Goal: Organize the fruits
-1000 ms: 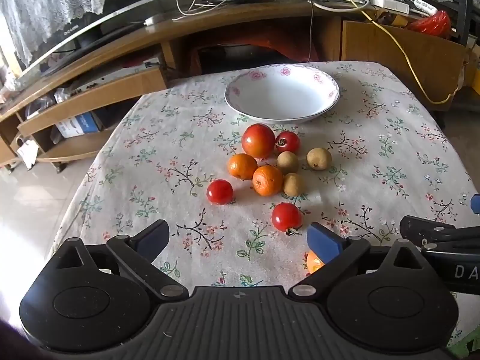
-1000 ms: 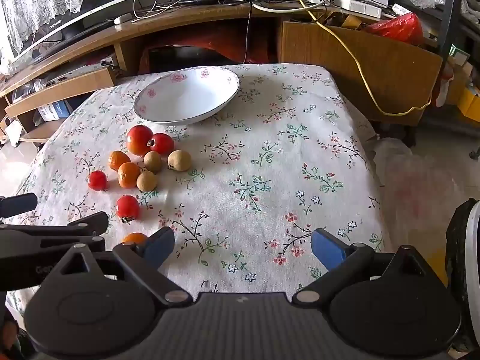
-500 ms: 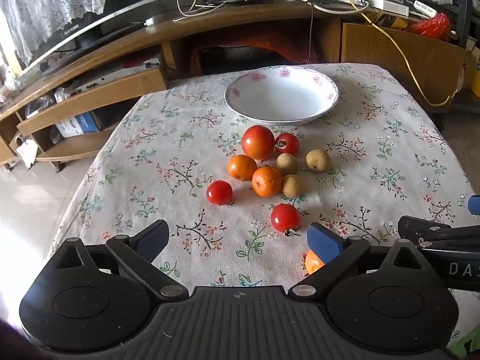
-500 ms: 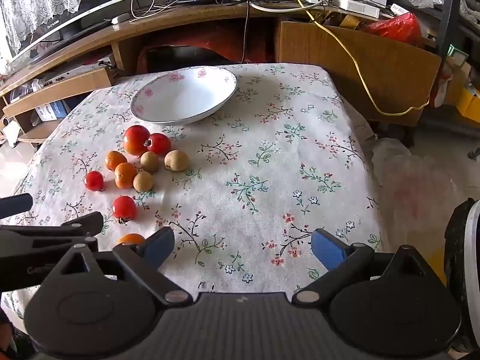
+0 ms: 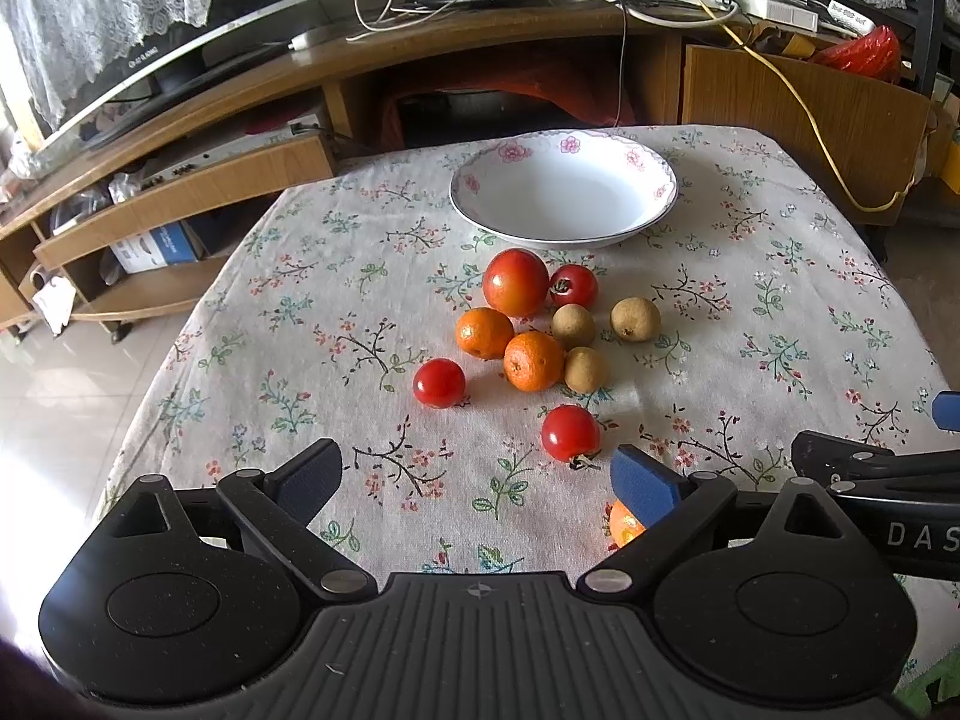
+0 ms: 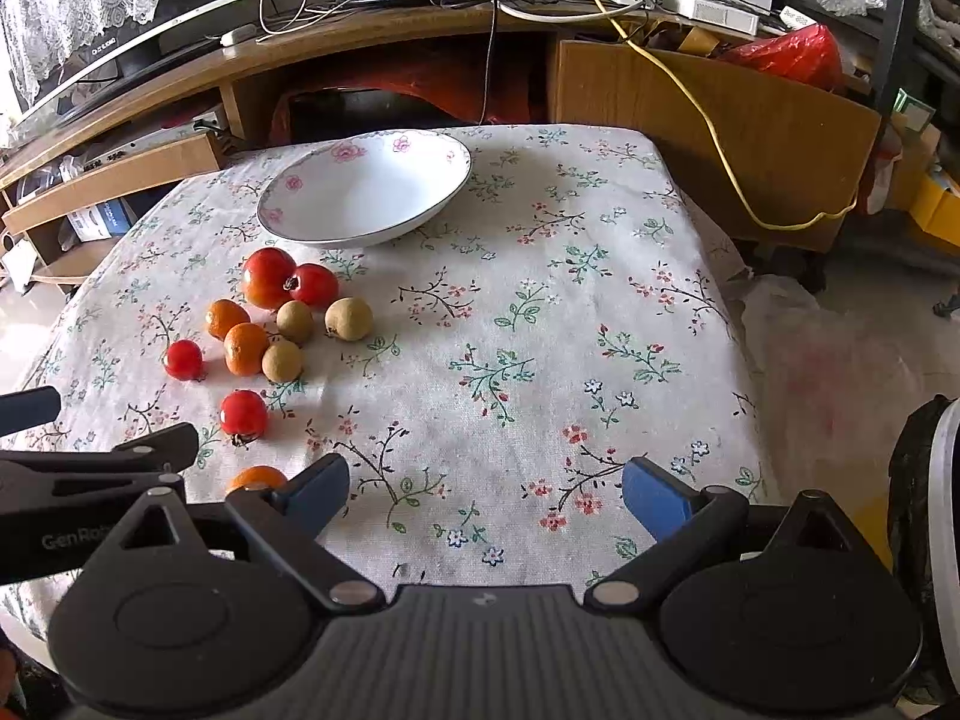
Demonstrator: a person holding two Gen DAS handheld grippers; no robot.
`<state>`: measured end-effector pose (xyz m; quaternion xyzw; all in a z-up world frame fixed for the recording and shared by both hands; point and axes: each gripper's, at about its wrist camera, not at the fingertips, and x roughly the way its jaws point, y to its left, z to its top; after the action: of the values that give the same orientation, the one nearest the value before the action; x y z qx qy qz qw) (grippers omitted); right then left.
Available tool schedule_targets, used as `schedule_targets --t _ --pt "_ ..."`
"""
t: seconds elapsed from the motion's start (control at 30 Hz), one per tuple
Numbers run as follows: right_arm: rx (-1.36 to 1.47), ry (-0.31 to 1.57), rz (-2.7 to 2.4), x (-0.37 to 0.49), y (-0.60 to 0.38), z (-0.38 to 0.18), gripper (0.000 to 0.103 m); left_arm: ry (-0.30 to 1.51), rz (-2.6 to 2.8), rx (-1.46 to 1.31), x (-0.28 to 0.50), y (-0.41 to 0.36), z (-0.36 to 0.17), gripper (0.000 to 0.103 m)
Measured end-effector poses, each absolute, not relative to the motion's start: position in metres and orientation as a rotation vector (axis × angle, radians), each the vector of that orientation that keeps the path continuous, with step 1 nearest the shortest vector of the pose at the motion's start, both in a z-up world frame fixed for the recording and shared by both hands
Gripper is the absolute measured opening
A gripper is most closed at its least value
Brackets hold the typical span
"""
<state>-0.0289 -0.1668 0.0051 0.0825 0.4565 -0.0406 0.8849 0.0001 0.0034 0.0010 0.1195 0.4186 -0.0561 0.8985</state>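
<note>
Nothing has moved: fruit lies on floral tablecloth (image 5: 336, 324) beside bowl (image 5: 564, 192).

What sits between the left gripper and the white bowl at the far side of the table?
The fruit cluster does. From the left gripper, the red tomato comes first, then oranges, brown fruits and the large red fruit just before the bowl. Both grippers are open and empty.
</note>
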Motion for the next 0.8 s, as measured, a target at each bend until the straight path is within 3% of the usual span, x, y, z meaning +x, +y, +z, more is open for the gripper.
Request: schedule_targets --t 0.8 --pt "0.185 0.947 -0.052 -0.0294 -0.1633 0.0050 0.096 0.869 -0.111 0.239 -0.0029 0.0064 0.0028 0.094"
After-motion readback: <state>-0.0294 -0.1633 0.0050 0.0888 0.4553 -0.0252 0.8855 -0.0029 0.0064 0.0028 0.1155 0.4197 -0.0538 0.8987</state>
